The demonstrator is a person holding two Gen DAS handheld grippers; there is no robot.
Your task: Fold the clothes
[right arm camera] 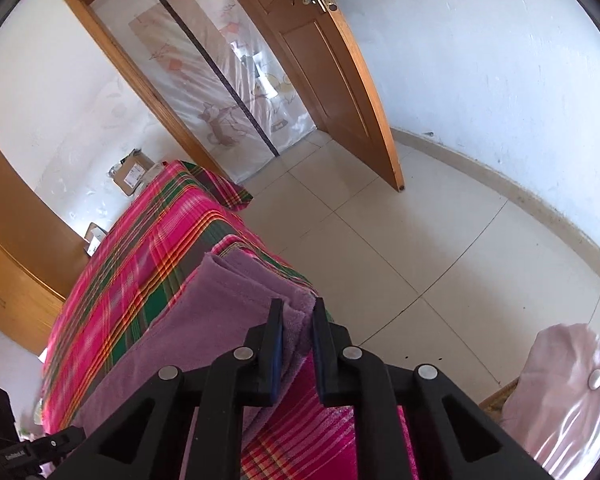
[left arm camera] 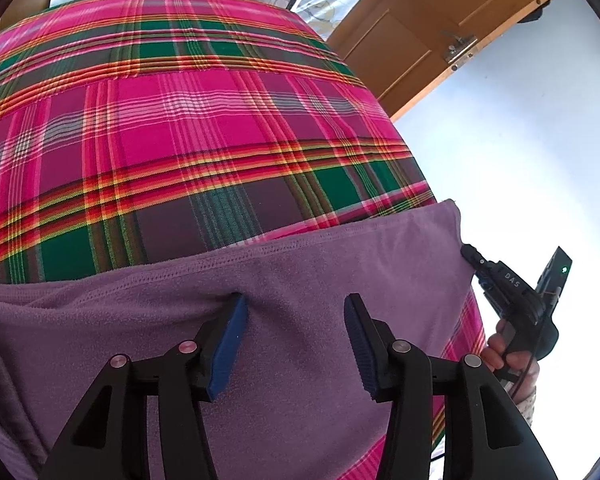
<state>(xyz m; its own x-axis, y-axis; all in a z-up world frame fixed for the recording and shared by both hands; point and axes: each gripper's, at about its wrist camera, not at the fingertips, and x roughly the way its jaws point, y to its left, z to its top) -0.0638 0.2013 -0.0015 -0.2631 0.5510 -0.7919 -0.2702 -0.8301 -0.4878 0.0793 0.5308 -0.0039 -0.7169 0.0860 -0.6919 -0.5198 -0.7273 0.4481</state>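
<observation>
White plastered walls (right arm camera: 480, 60) and a pale tiled floor (right arm camera: 400, 248) enclose the room, where a bed is covered by a pink, green and orange plaid sheet (left arm camera: 180, 128). Nearest the left wrist camera, the left tool (left arm camera: 296, 316) is seen with its blue-padded fingers (left arm camera: 230, 344) spread wide, nothing gripped between them, hovering low over a purple fleece garment (left arm camera: 300, 272). That garment is spread flat on the near part of the plaid sheet, its stitched hem (left arm camera: 204, 266) running across the bed and its right corner reaching the bed's right edge. At that right edge the right tool (left arm camera: 470, 254) is seen from the side, held by a person's hand (left arm camera: 508, 354), its tip meeting the garment's edge. From the right wrist camera, the right tool (right arm camera: 296, 320) is shown narrowed onto a folded, layered edge of the purple fleece garment (right arm camera: 228, 304), which is pinched between the two fingers (right arm camera: 276, 344) at the bed's side. Beside it, low on the right, a pale pink padded object (right arm camera: 568, 392) is visible. Farther off, cardboard boxes (right arm camera: 134, 172) are stacked beyond the far end of the bed. Beyond them, an open brown wooden door (right arm camera: 332, 80) and a translucent printed door curtain (right arm camera: 220, 92) are seen in the doorway.
</observation>
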